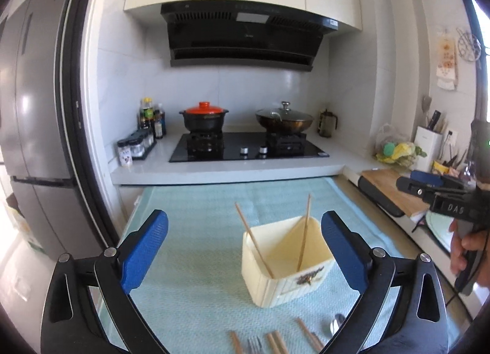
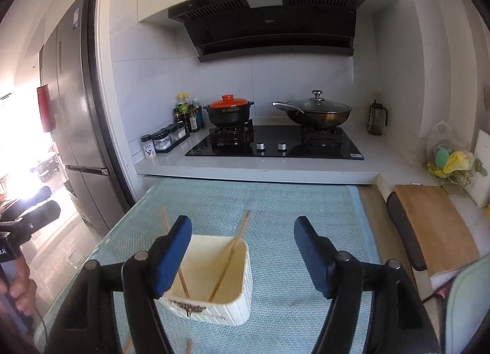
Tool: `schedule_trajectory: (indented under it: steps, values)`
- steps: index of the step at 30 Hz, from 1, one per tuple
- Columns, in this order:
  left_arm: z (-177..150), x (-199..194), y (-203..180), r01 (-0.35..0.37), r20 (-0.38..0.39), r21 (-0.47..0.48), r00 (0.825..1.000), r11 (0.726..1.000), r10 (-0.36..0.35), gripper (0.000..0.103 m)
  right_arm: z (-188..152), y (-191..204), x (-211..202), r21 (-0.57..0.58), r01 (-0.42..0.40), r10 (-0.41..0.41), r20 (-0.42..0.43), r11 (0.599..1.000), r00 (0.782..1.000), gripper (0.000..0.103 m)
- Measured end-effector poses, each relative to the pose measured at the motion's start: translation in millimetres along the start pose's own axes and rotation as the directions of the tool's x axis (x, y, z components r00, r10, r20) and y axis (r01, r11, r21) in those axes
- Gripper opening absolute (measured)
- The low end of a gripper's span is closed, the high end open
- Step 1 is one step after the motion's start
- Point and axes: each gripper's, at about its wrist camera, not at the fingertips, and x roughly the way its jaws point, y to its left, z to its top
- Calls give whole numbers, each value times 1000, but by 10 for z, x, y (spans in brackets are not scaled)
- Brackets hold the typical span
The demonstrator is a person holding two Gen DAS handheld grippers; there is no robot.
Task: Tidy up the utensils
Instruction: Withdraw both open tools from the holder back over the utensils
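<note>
A cream utensil holder [image 1: 294, 280] stands on the pale green mat [image 1: 190, 216] with two wooden chopsticks [image 1: 254, 243] leaning inside it. My left gripper [image 1: 244, 217] is open, its blue pads [image 1: 144, 253] wide apart with nothing between them, just short of the holder. Loose chopsticks [image 1: 275, 343], a fork [image 1: 254, 346] and a spoon [image 1: 335, 325] lie on the mat below it. In the right wrist view the holder [image 2: 214, 305] sits low and left of centre. My right gripper [image 2: 242, 225] is open and empty, its left pad [image 2: 171, 259] in front of the holder's near corner.
Beyond the mat a raised counter edge [image 1: 226, 176] carries a black hob [image 1: 248, 148], a red-lidded pot [image 1: 203, 118], a lidded wok [image 1: 283, 121] and spice jars [image 1: 134, 145]. A fridge [image 1: 36, 108] stands left. A wooden cutting board [image 2: 435, 225] lies right.
</note>
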Motion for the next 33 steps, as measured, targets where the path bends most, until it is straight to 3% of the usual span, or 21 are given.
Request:
schedule_trajectory:
  steps: [4,8,13,15,17,19,22,25,33]
  values:
    - [-405,-407,-59,2,-41,30,999,1000,-1,100,-237,5,-622,-49,19,-18,29,999,999,78]
    - [-922,-673,-157,40,-140,55,990,998,-32,100,-563,37,-1059,-87,49,-48,13,995,999,86]
    - [-1638,-924,-306,-76,-179,68,980,995,87,103,-1135,91,-1429,-98,83,-85,-15,992,996,87]
    - [-1861,-980,-362,-77,-220,56,972,995,88,103,-1401,114,-1524,-93,103,-105,-18,990,994,87]
    - [-2029,-1028,-388,-41,-235,19,971,999,44,103,-1692,136,-1605,-69,121,-122,-13,990,992,87]
    - [-2151,-1072,-405,-4,-240,-23,971,1000,-1,103,-1978,166,-1677,-44,148,-149,-5,988,989,87]
    - [-2296,-1078,-394,-56,-261,-73,965,996,35,103,-2361,291,-1734,-56,216,-216,15,975,976,87]
    - [-2386,-1016,-346,-82,-283,-102,958,991,50,103,-2646,383,-1761,-62,202,-203,-4,977,979,87]
    - [-2476,-957,-276,-125,-299,-117,951,985,85,103,-2921,343,-1642,4,178,-178,-78,984,981,87]
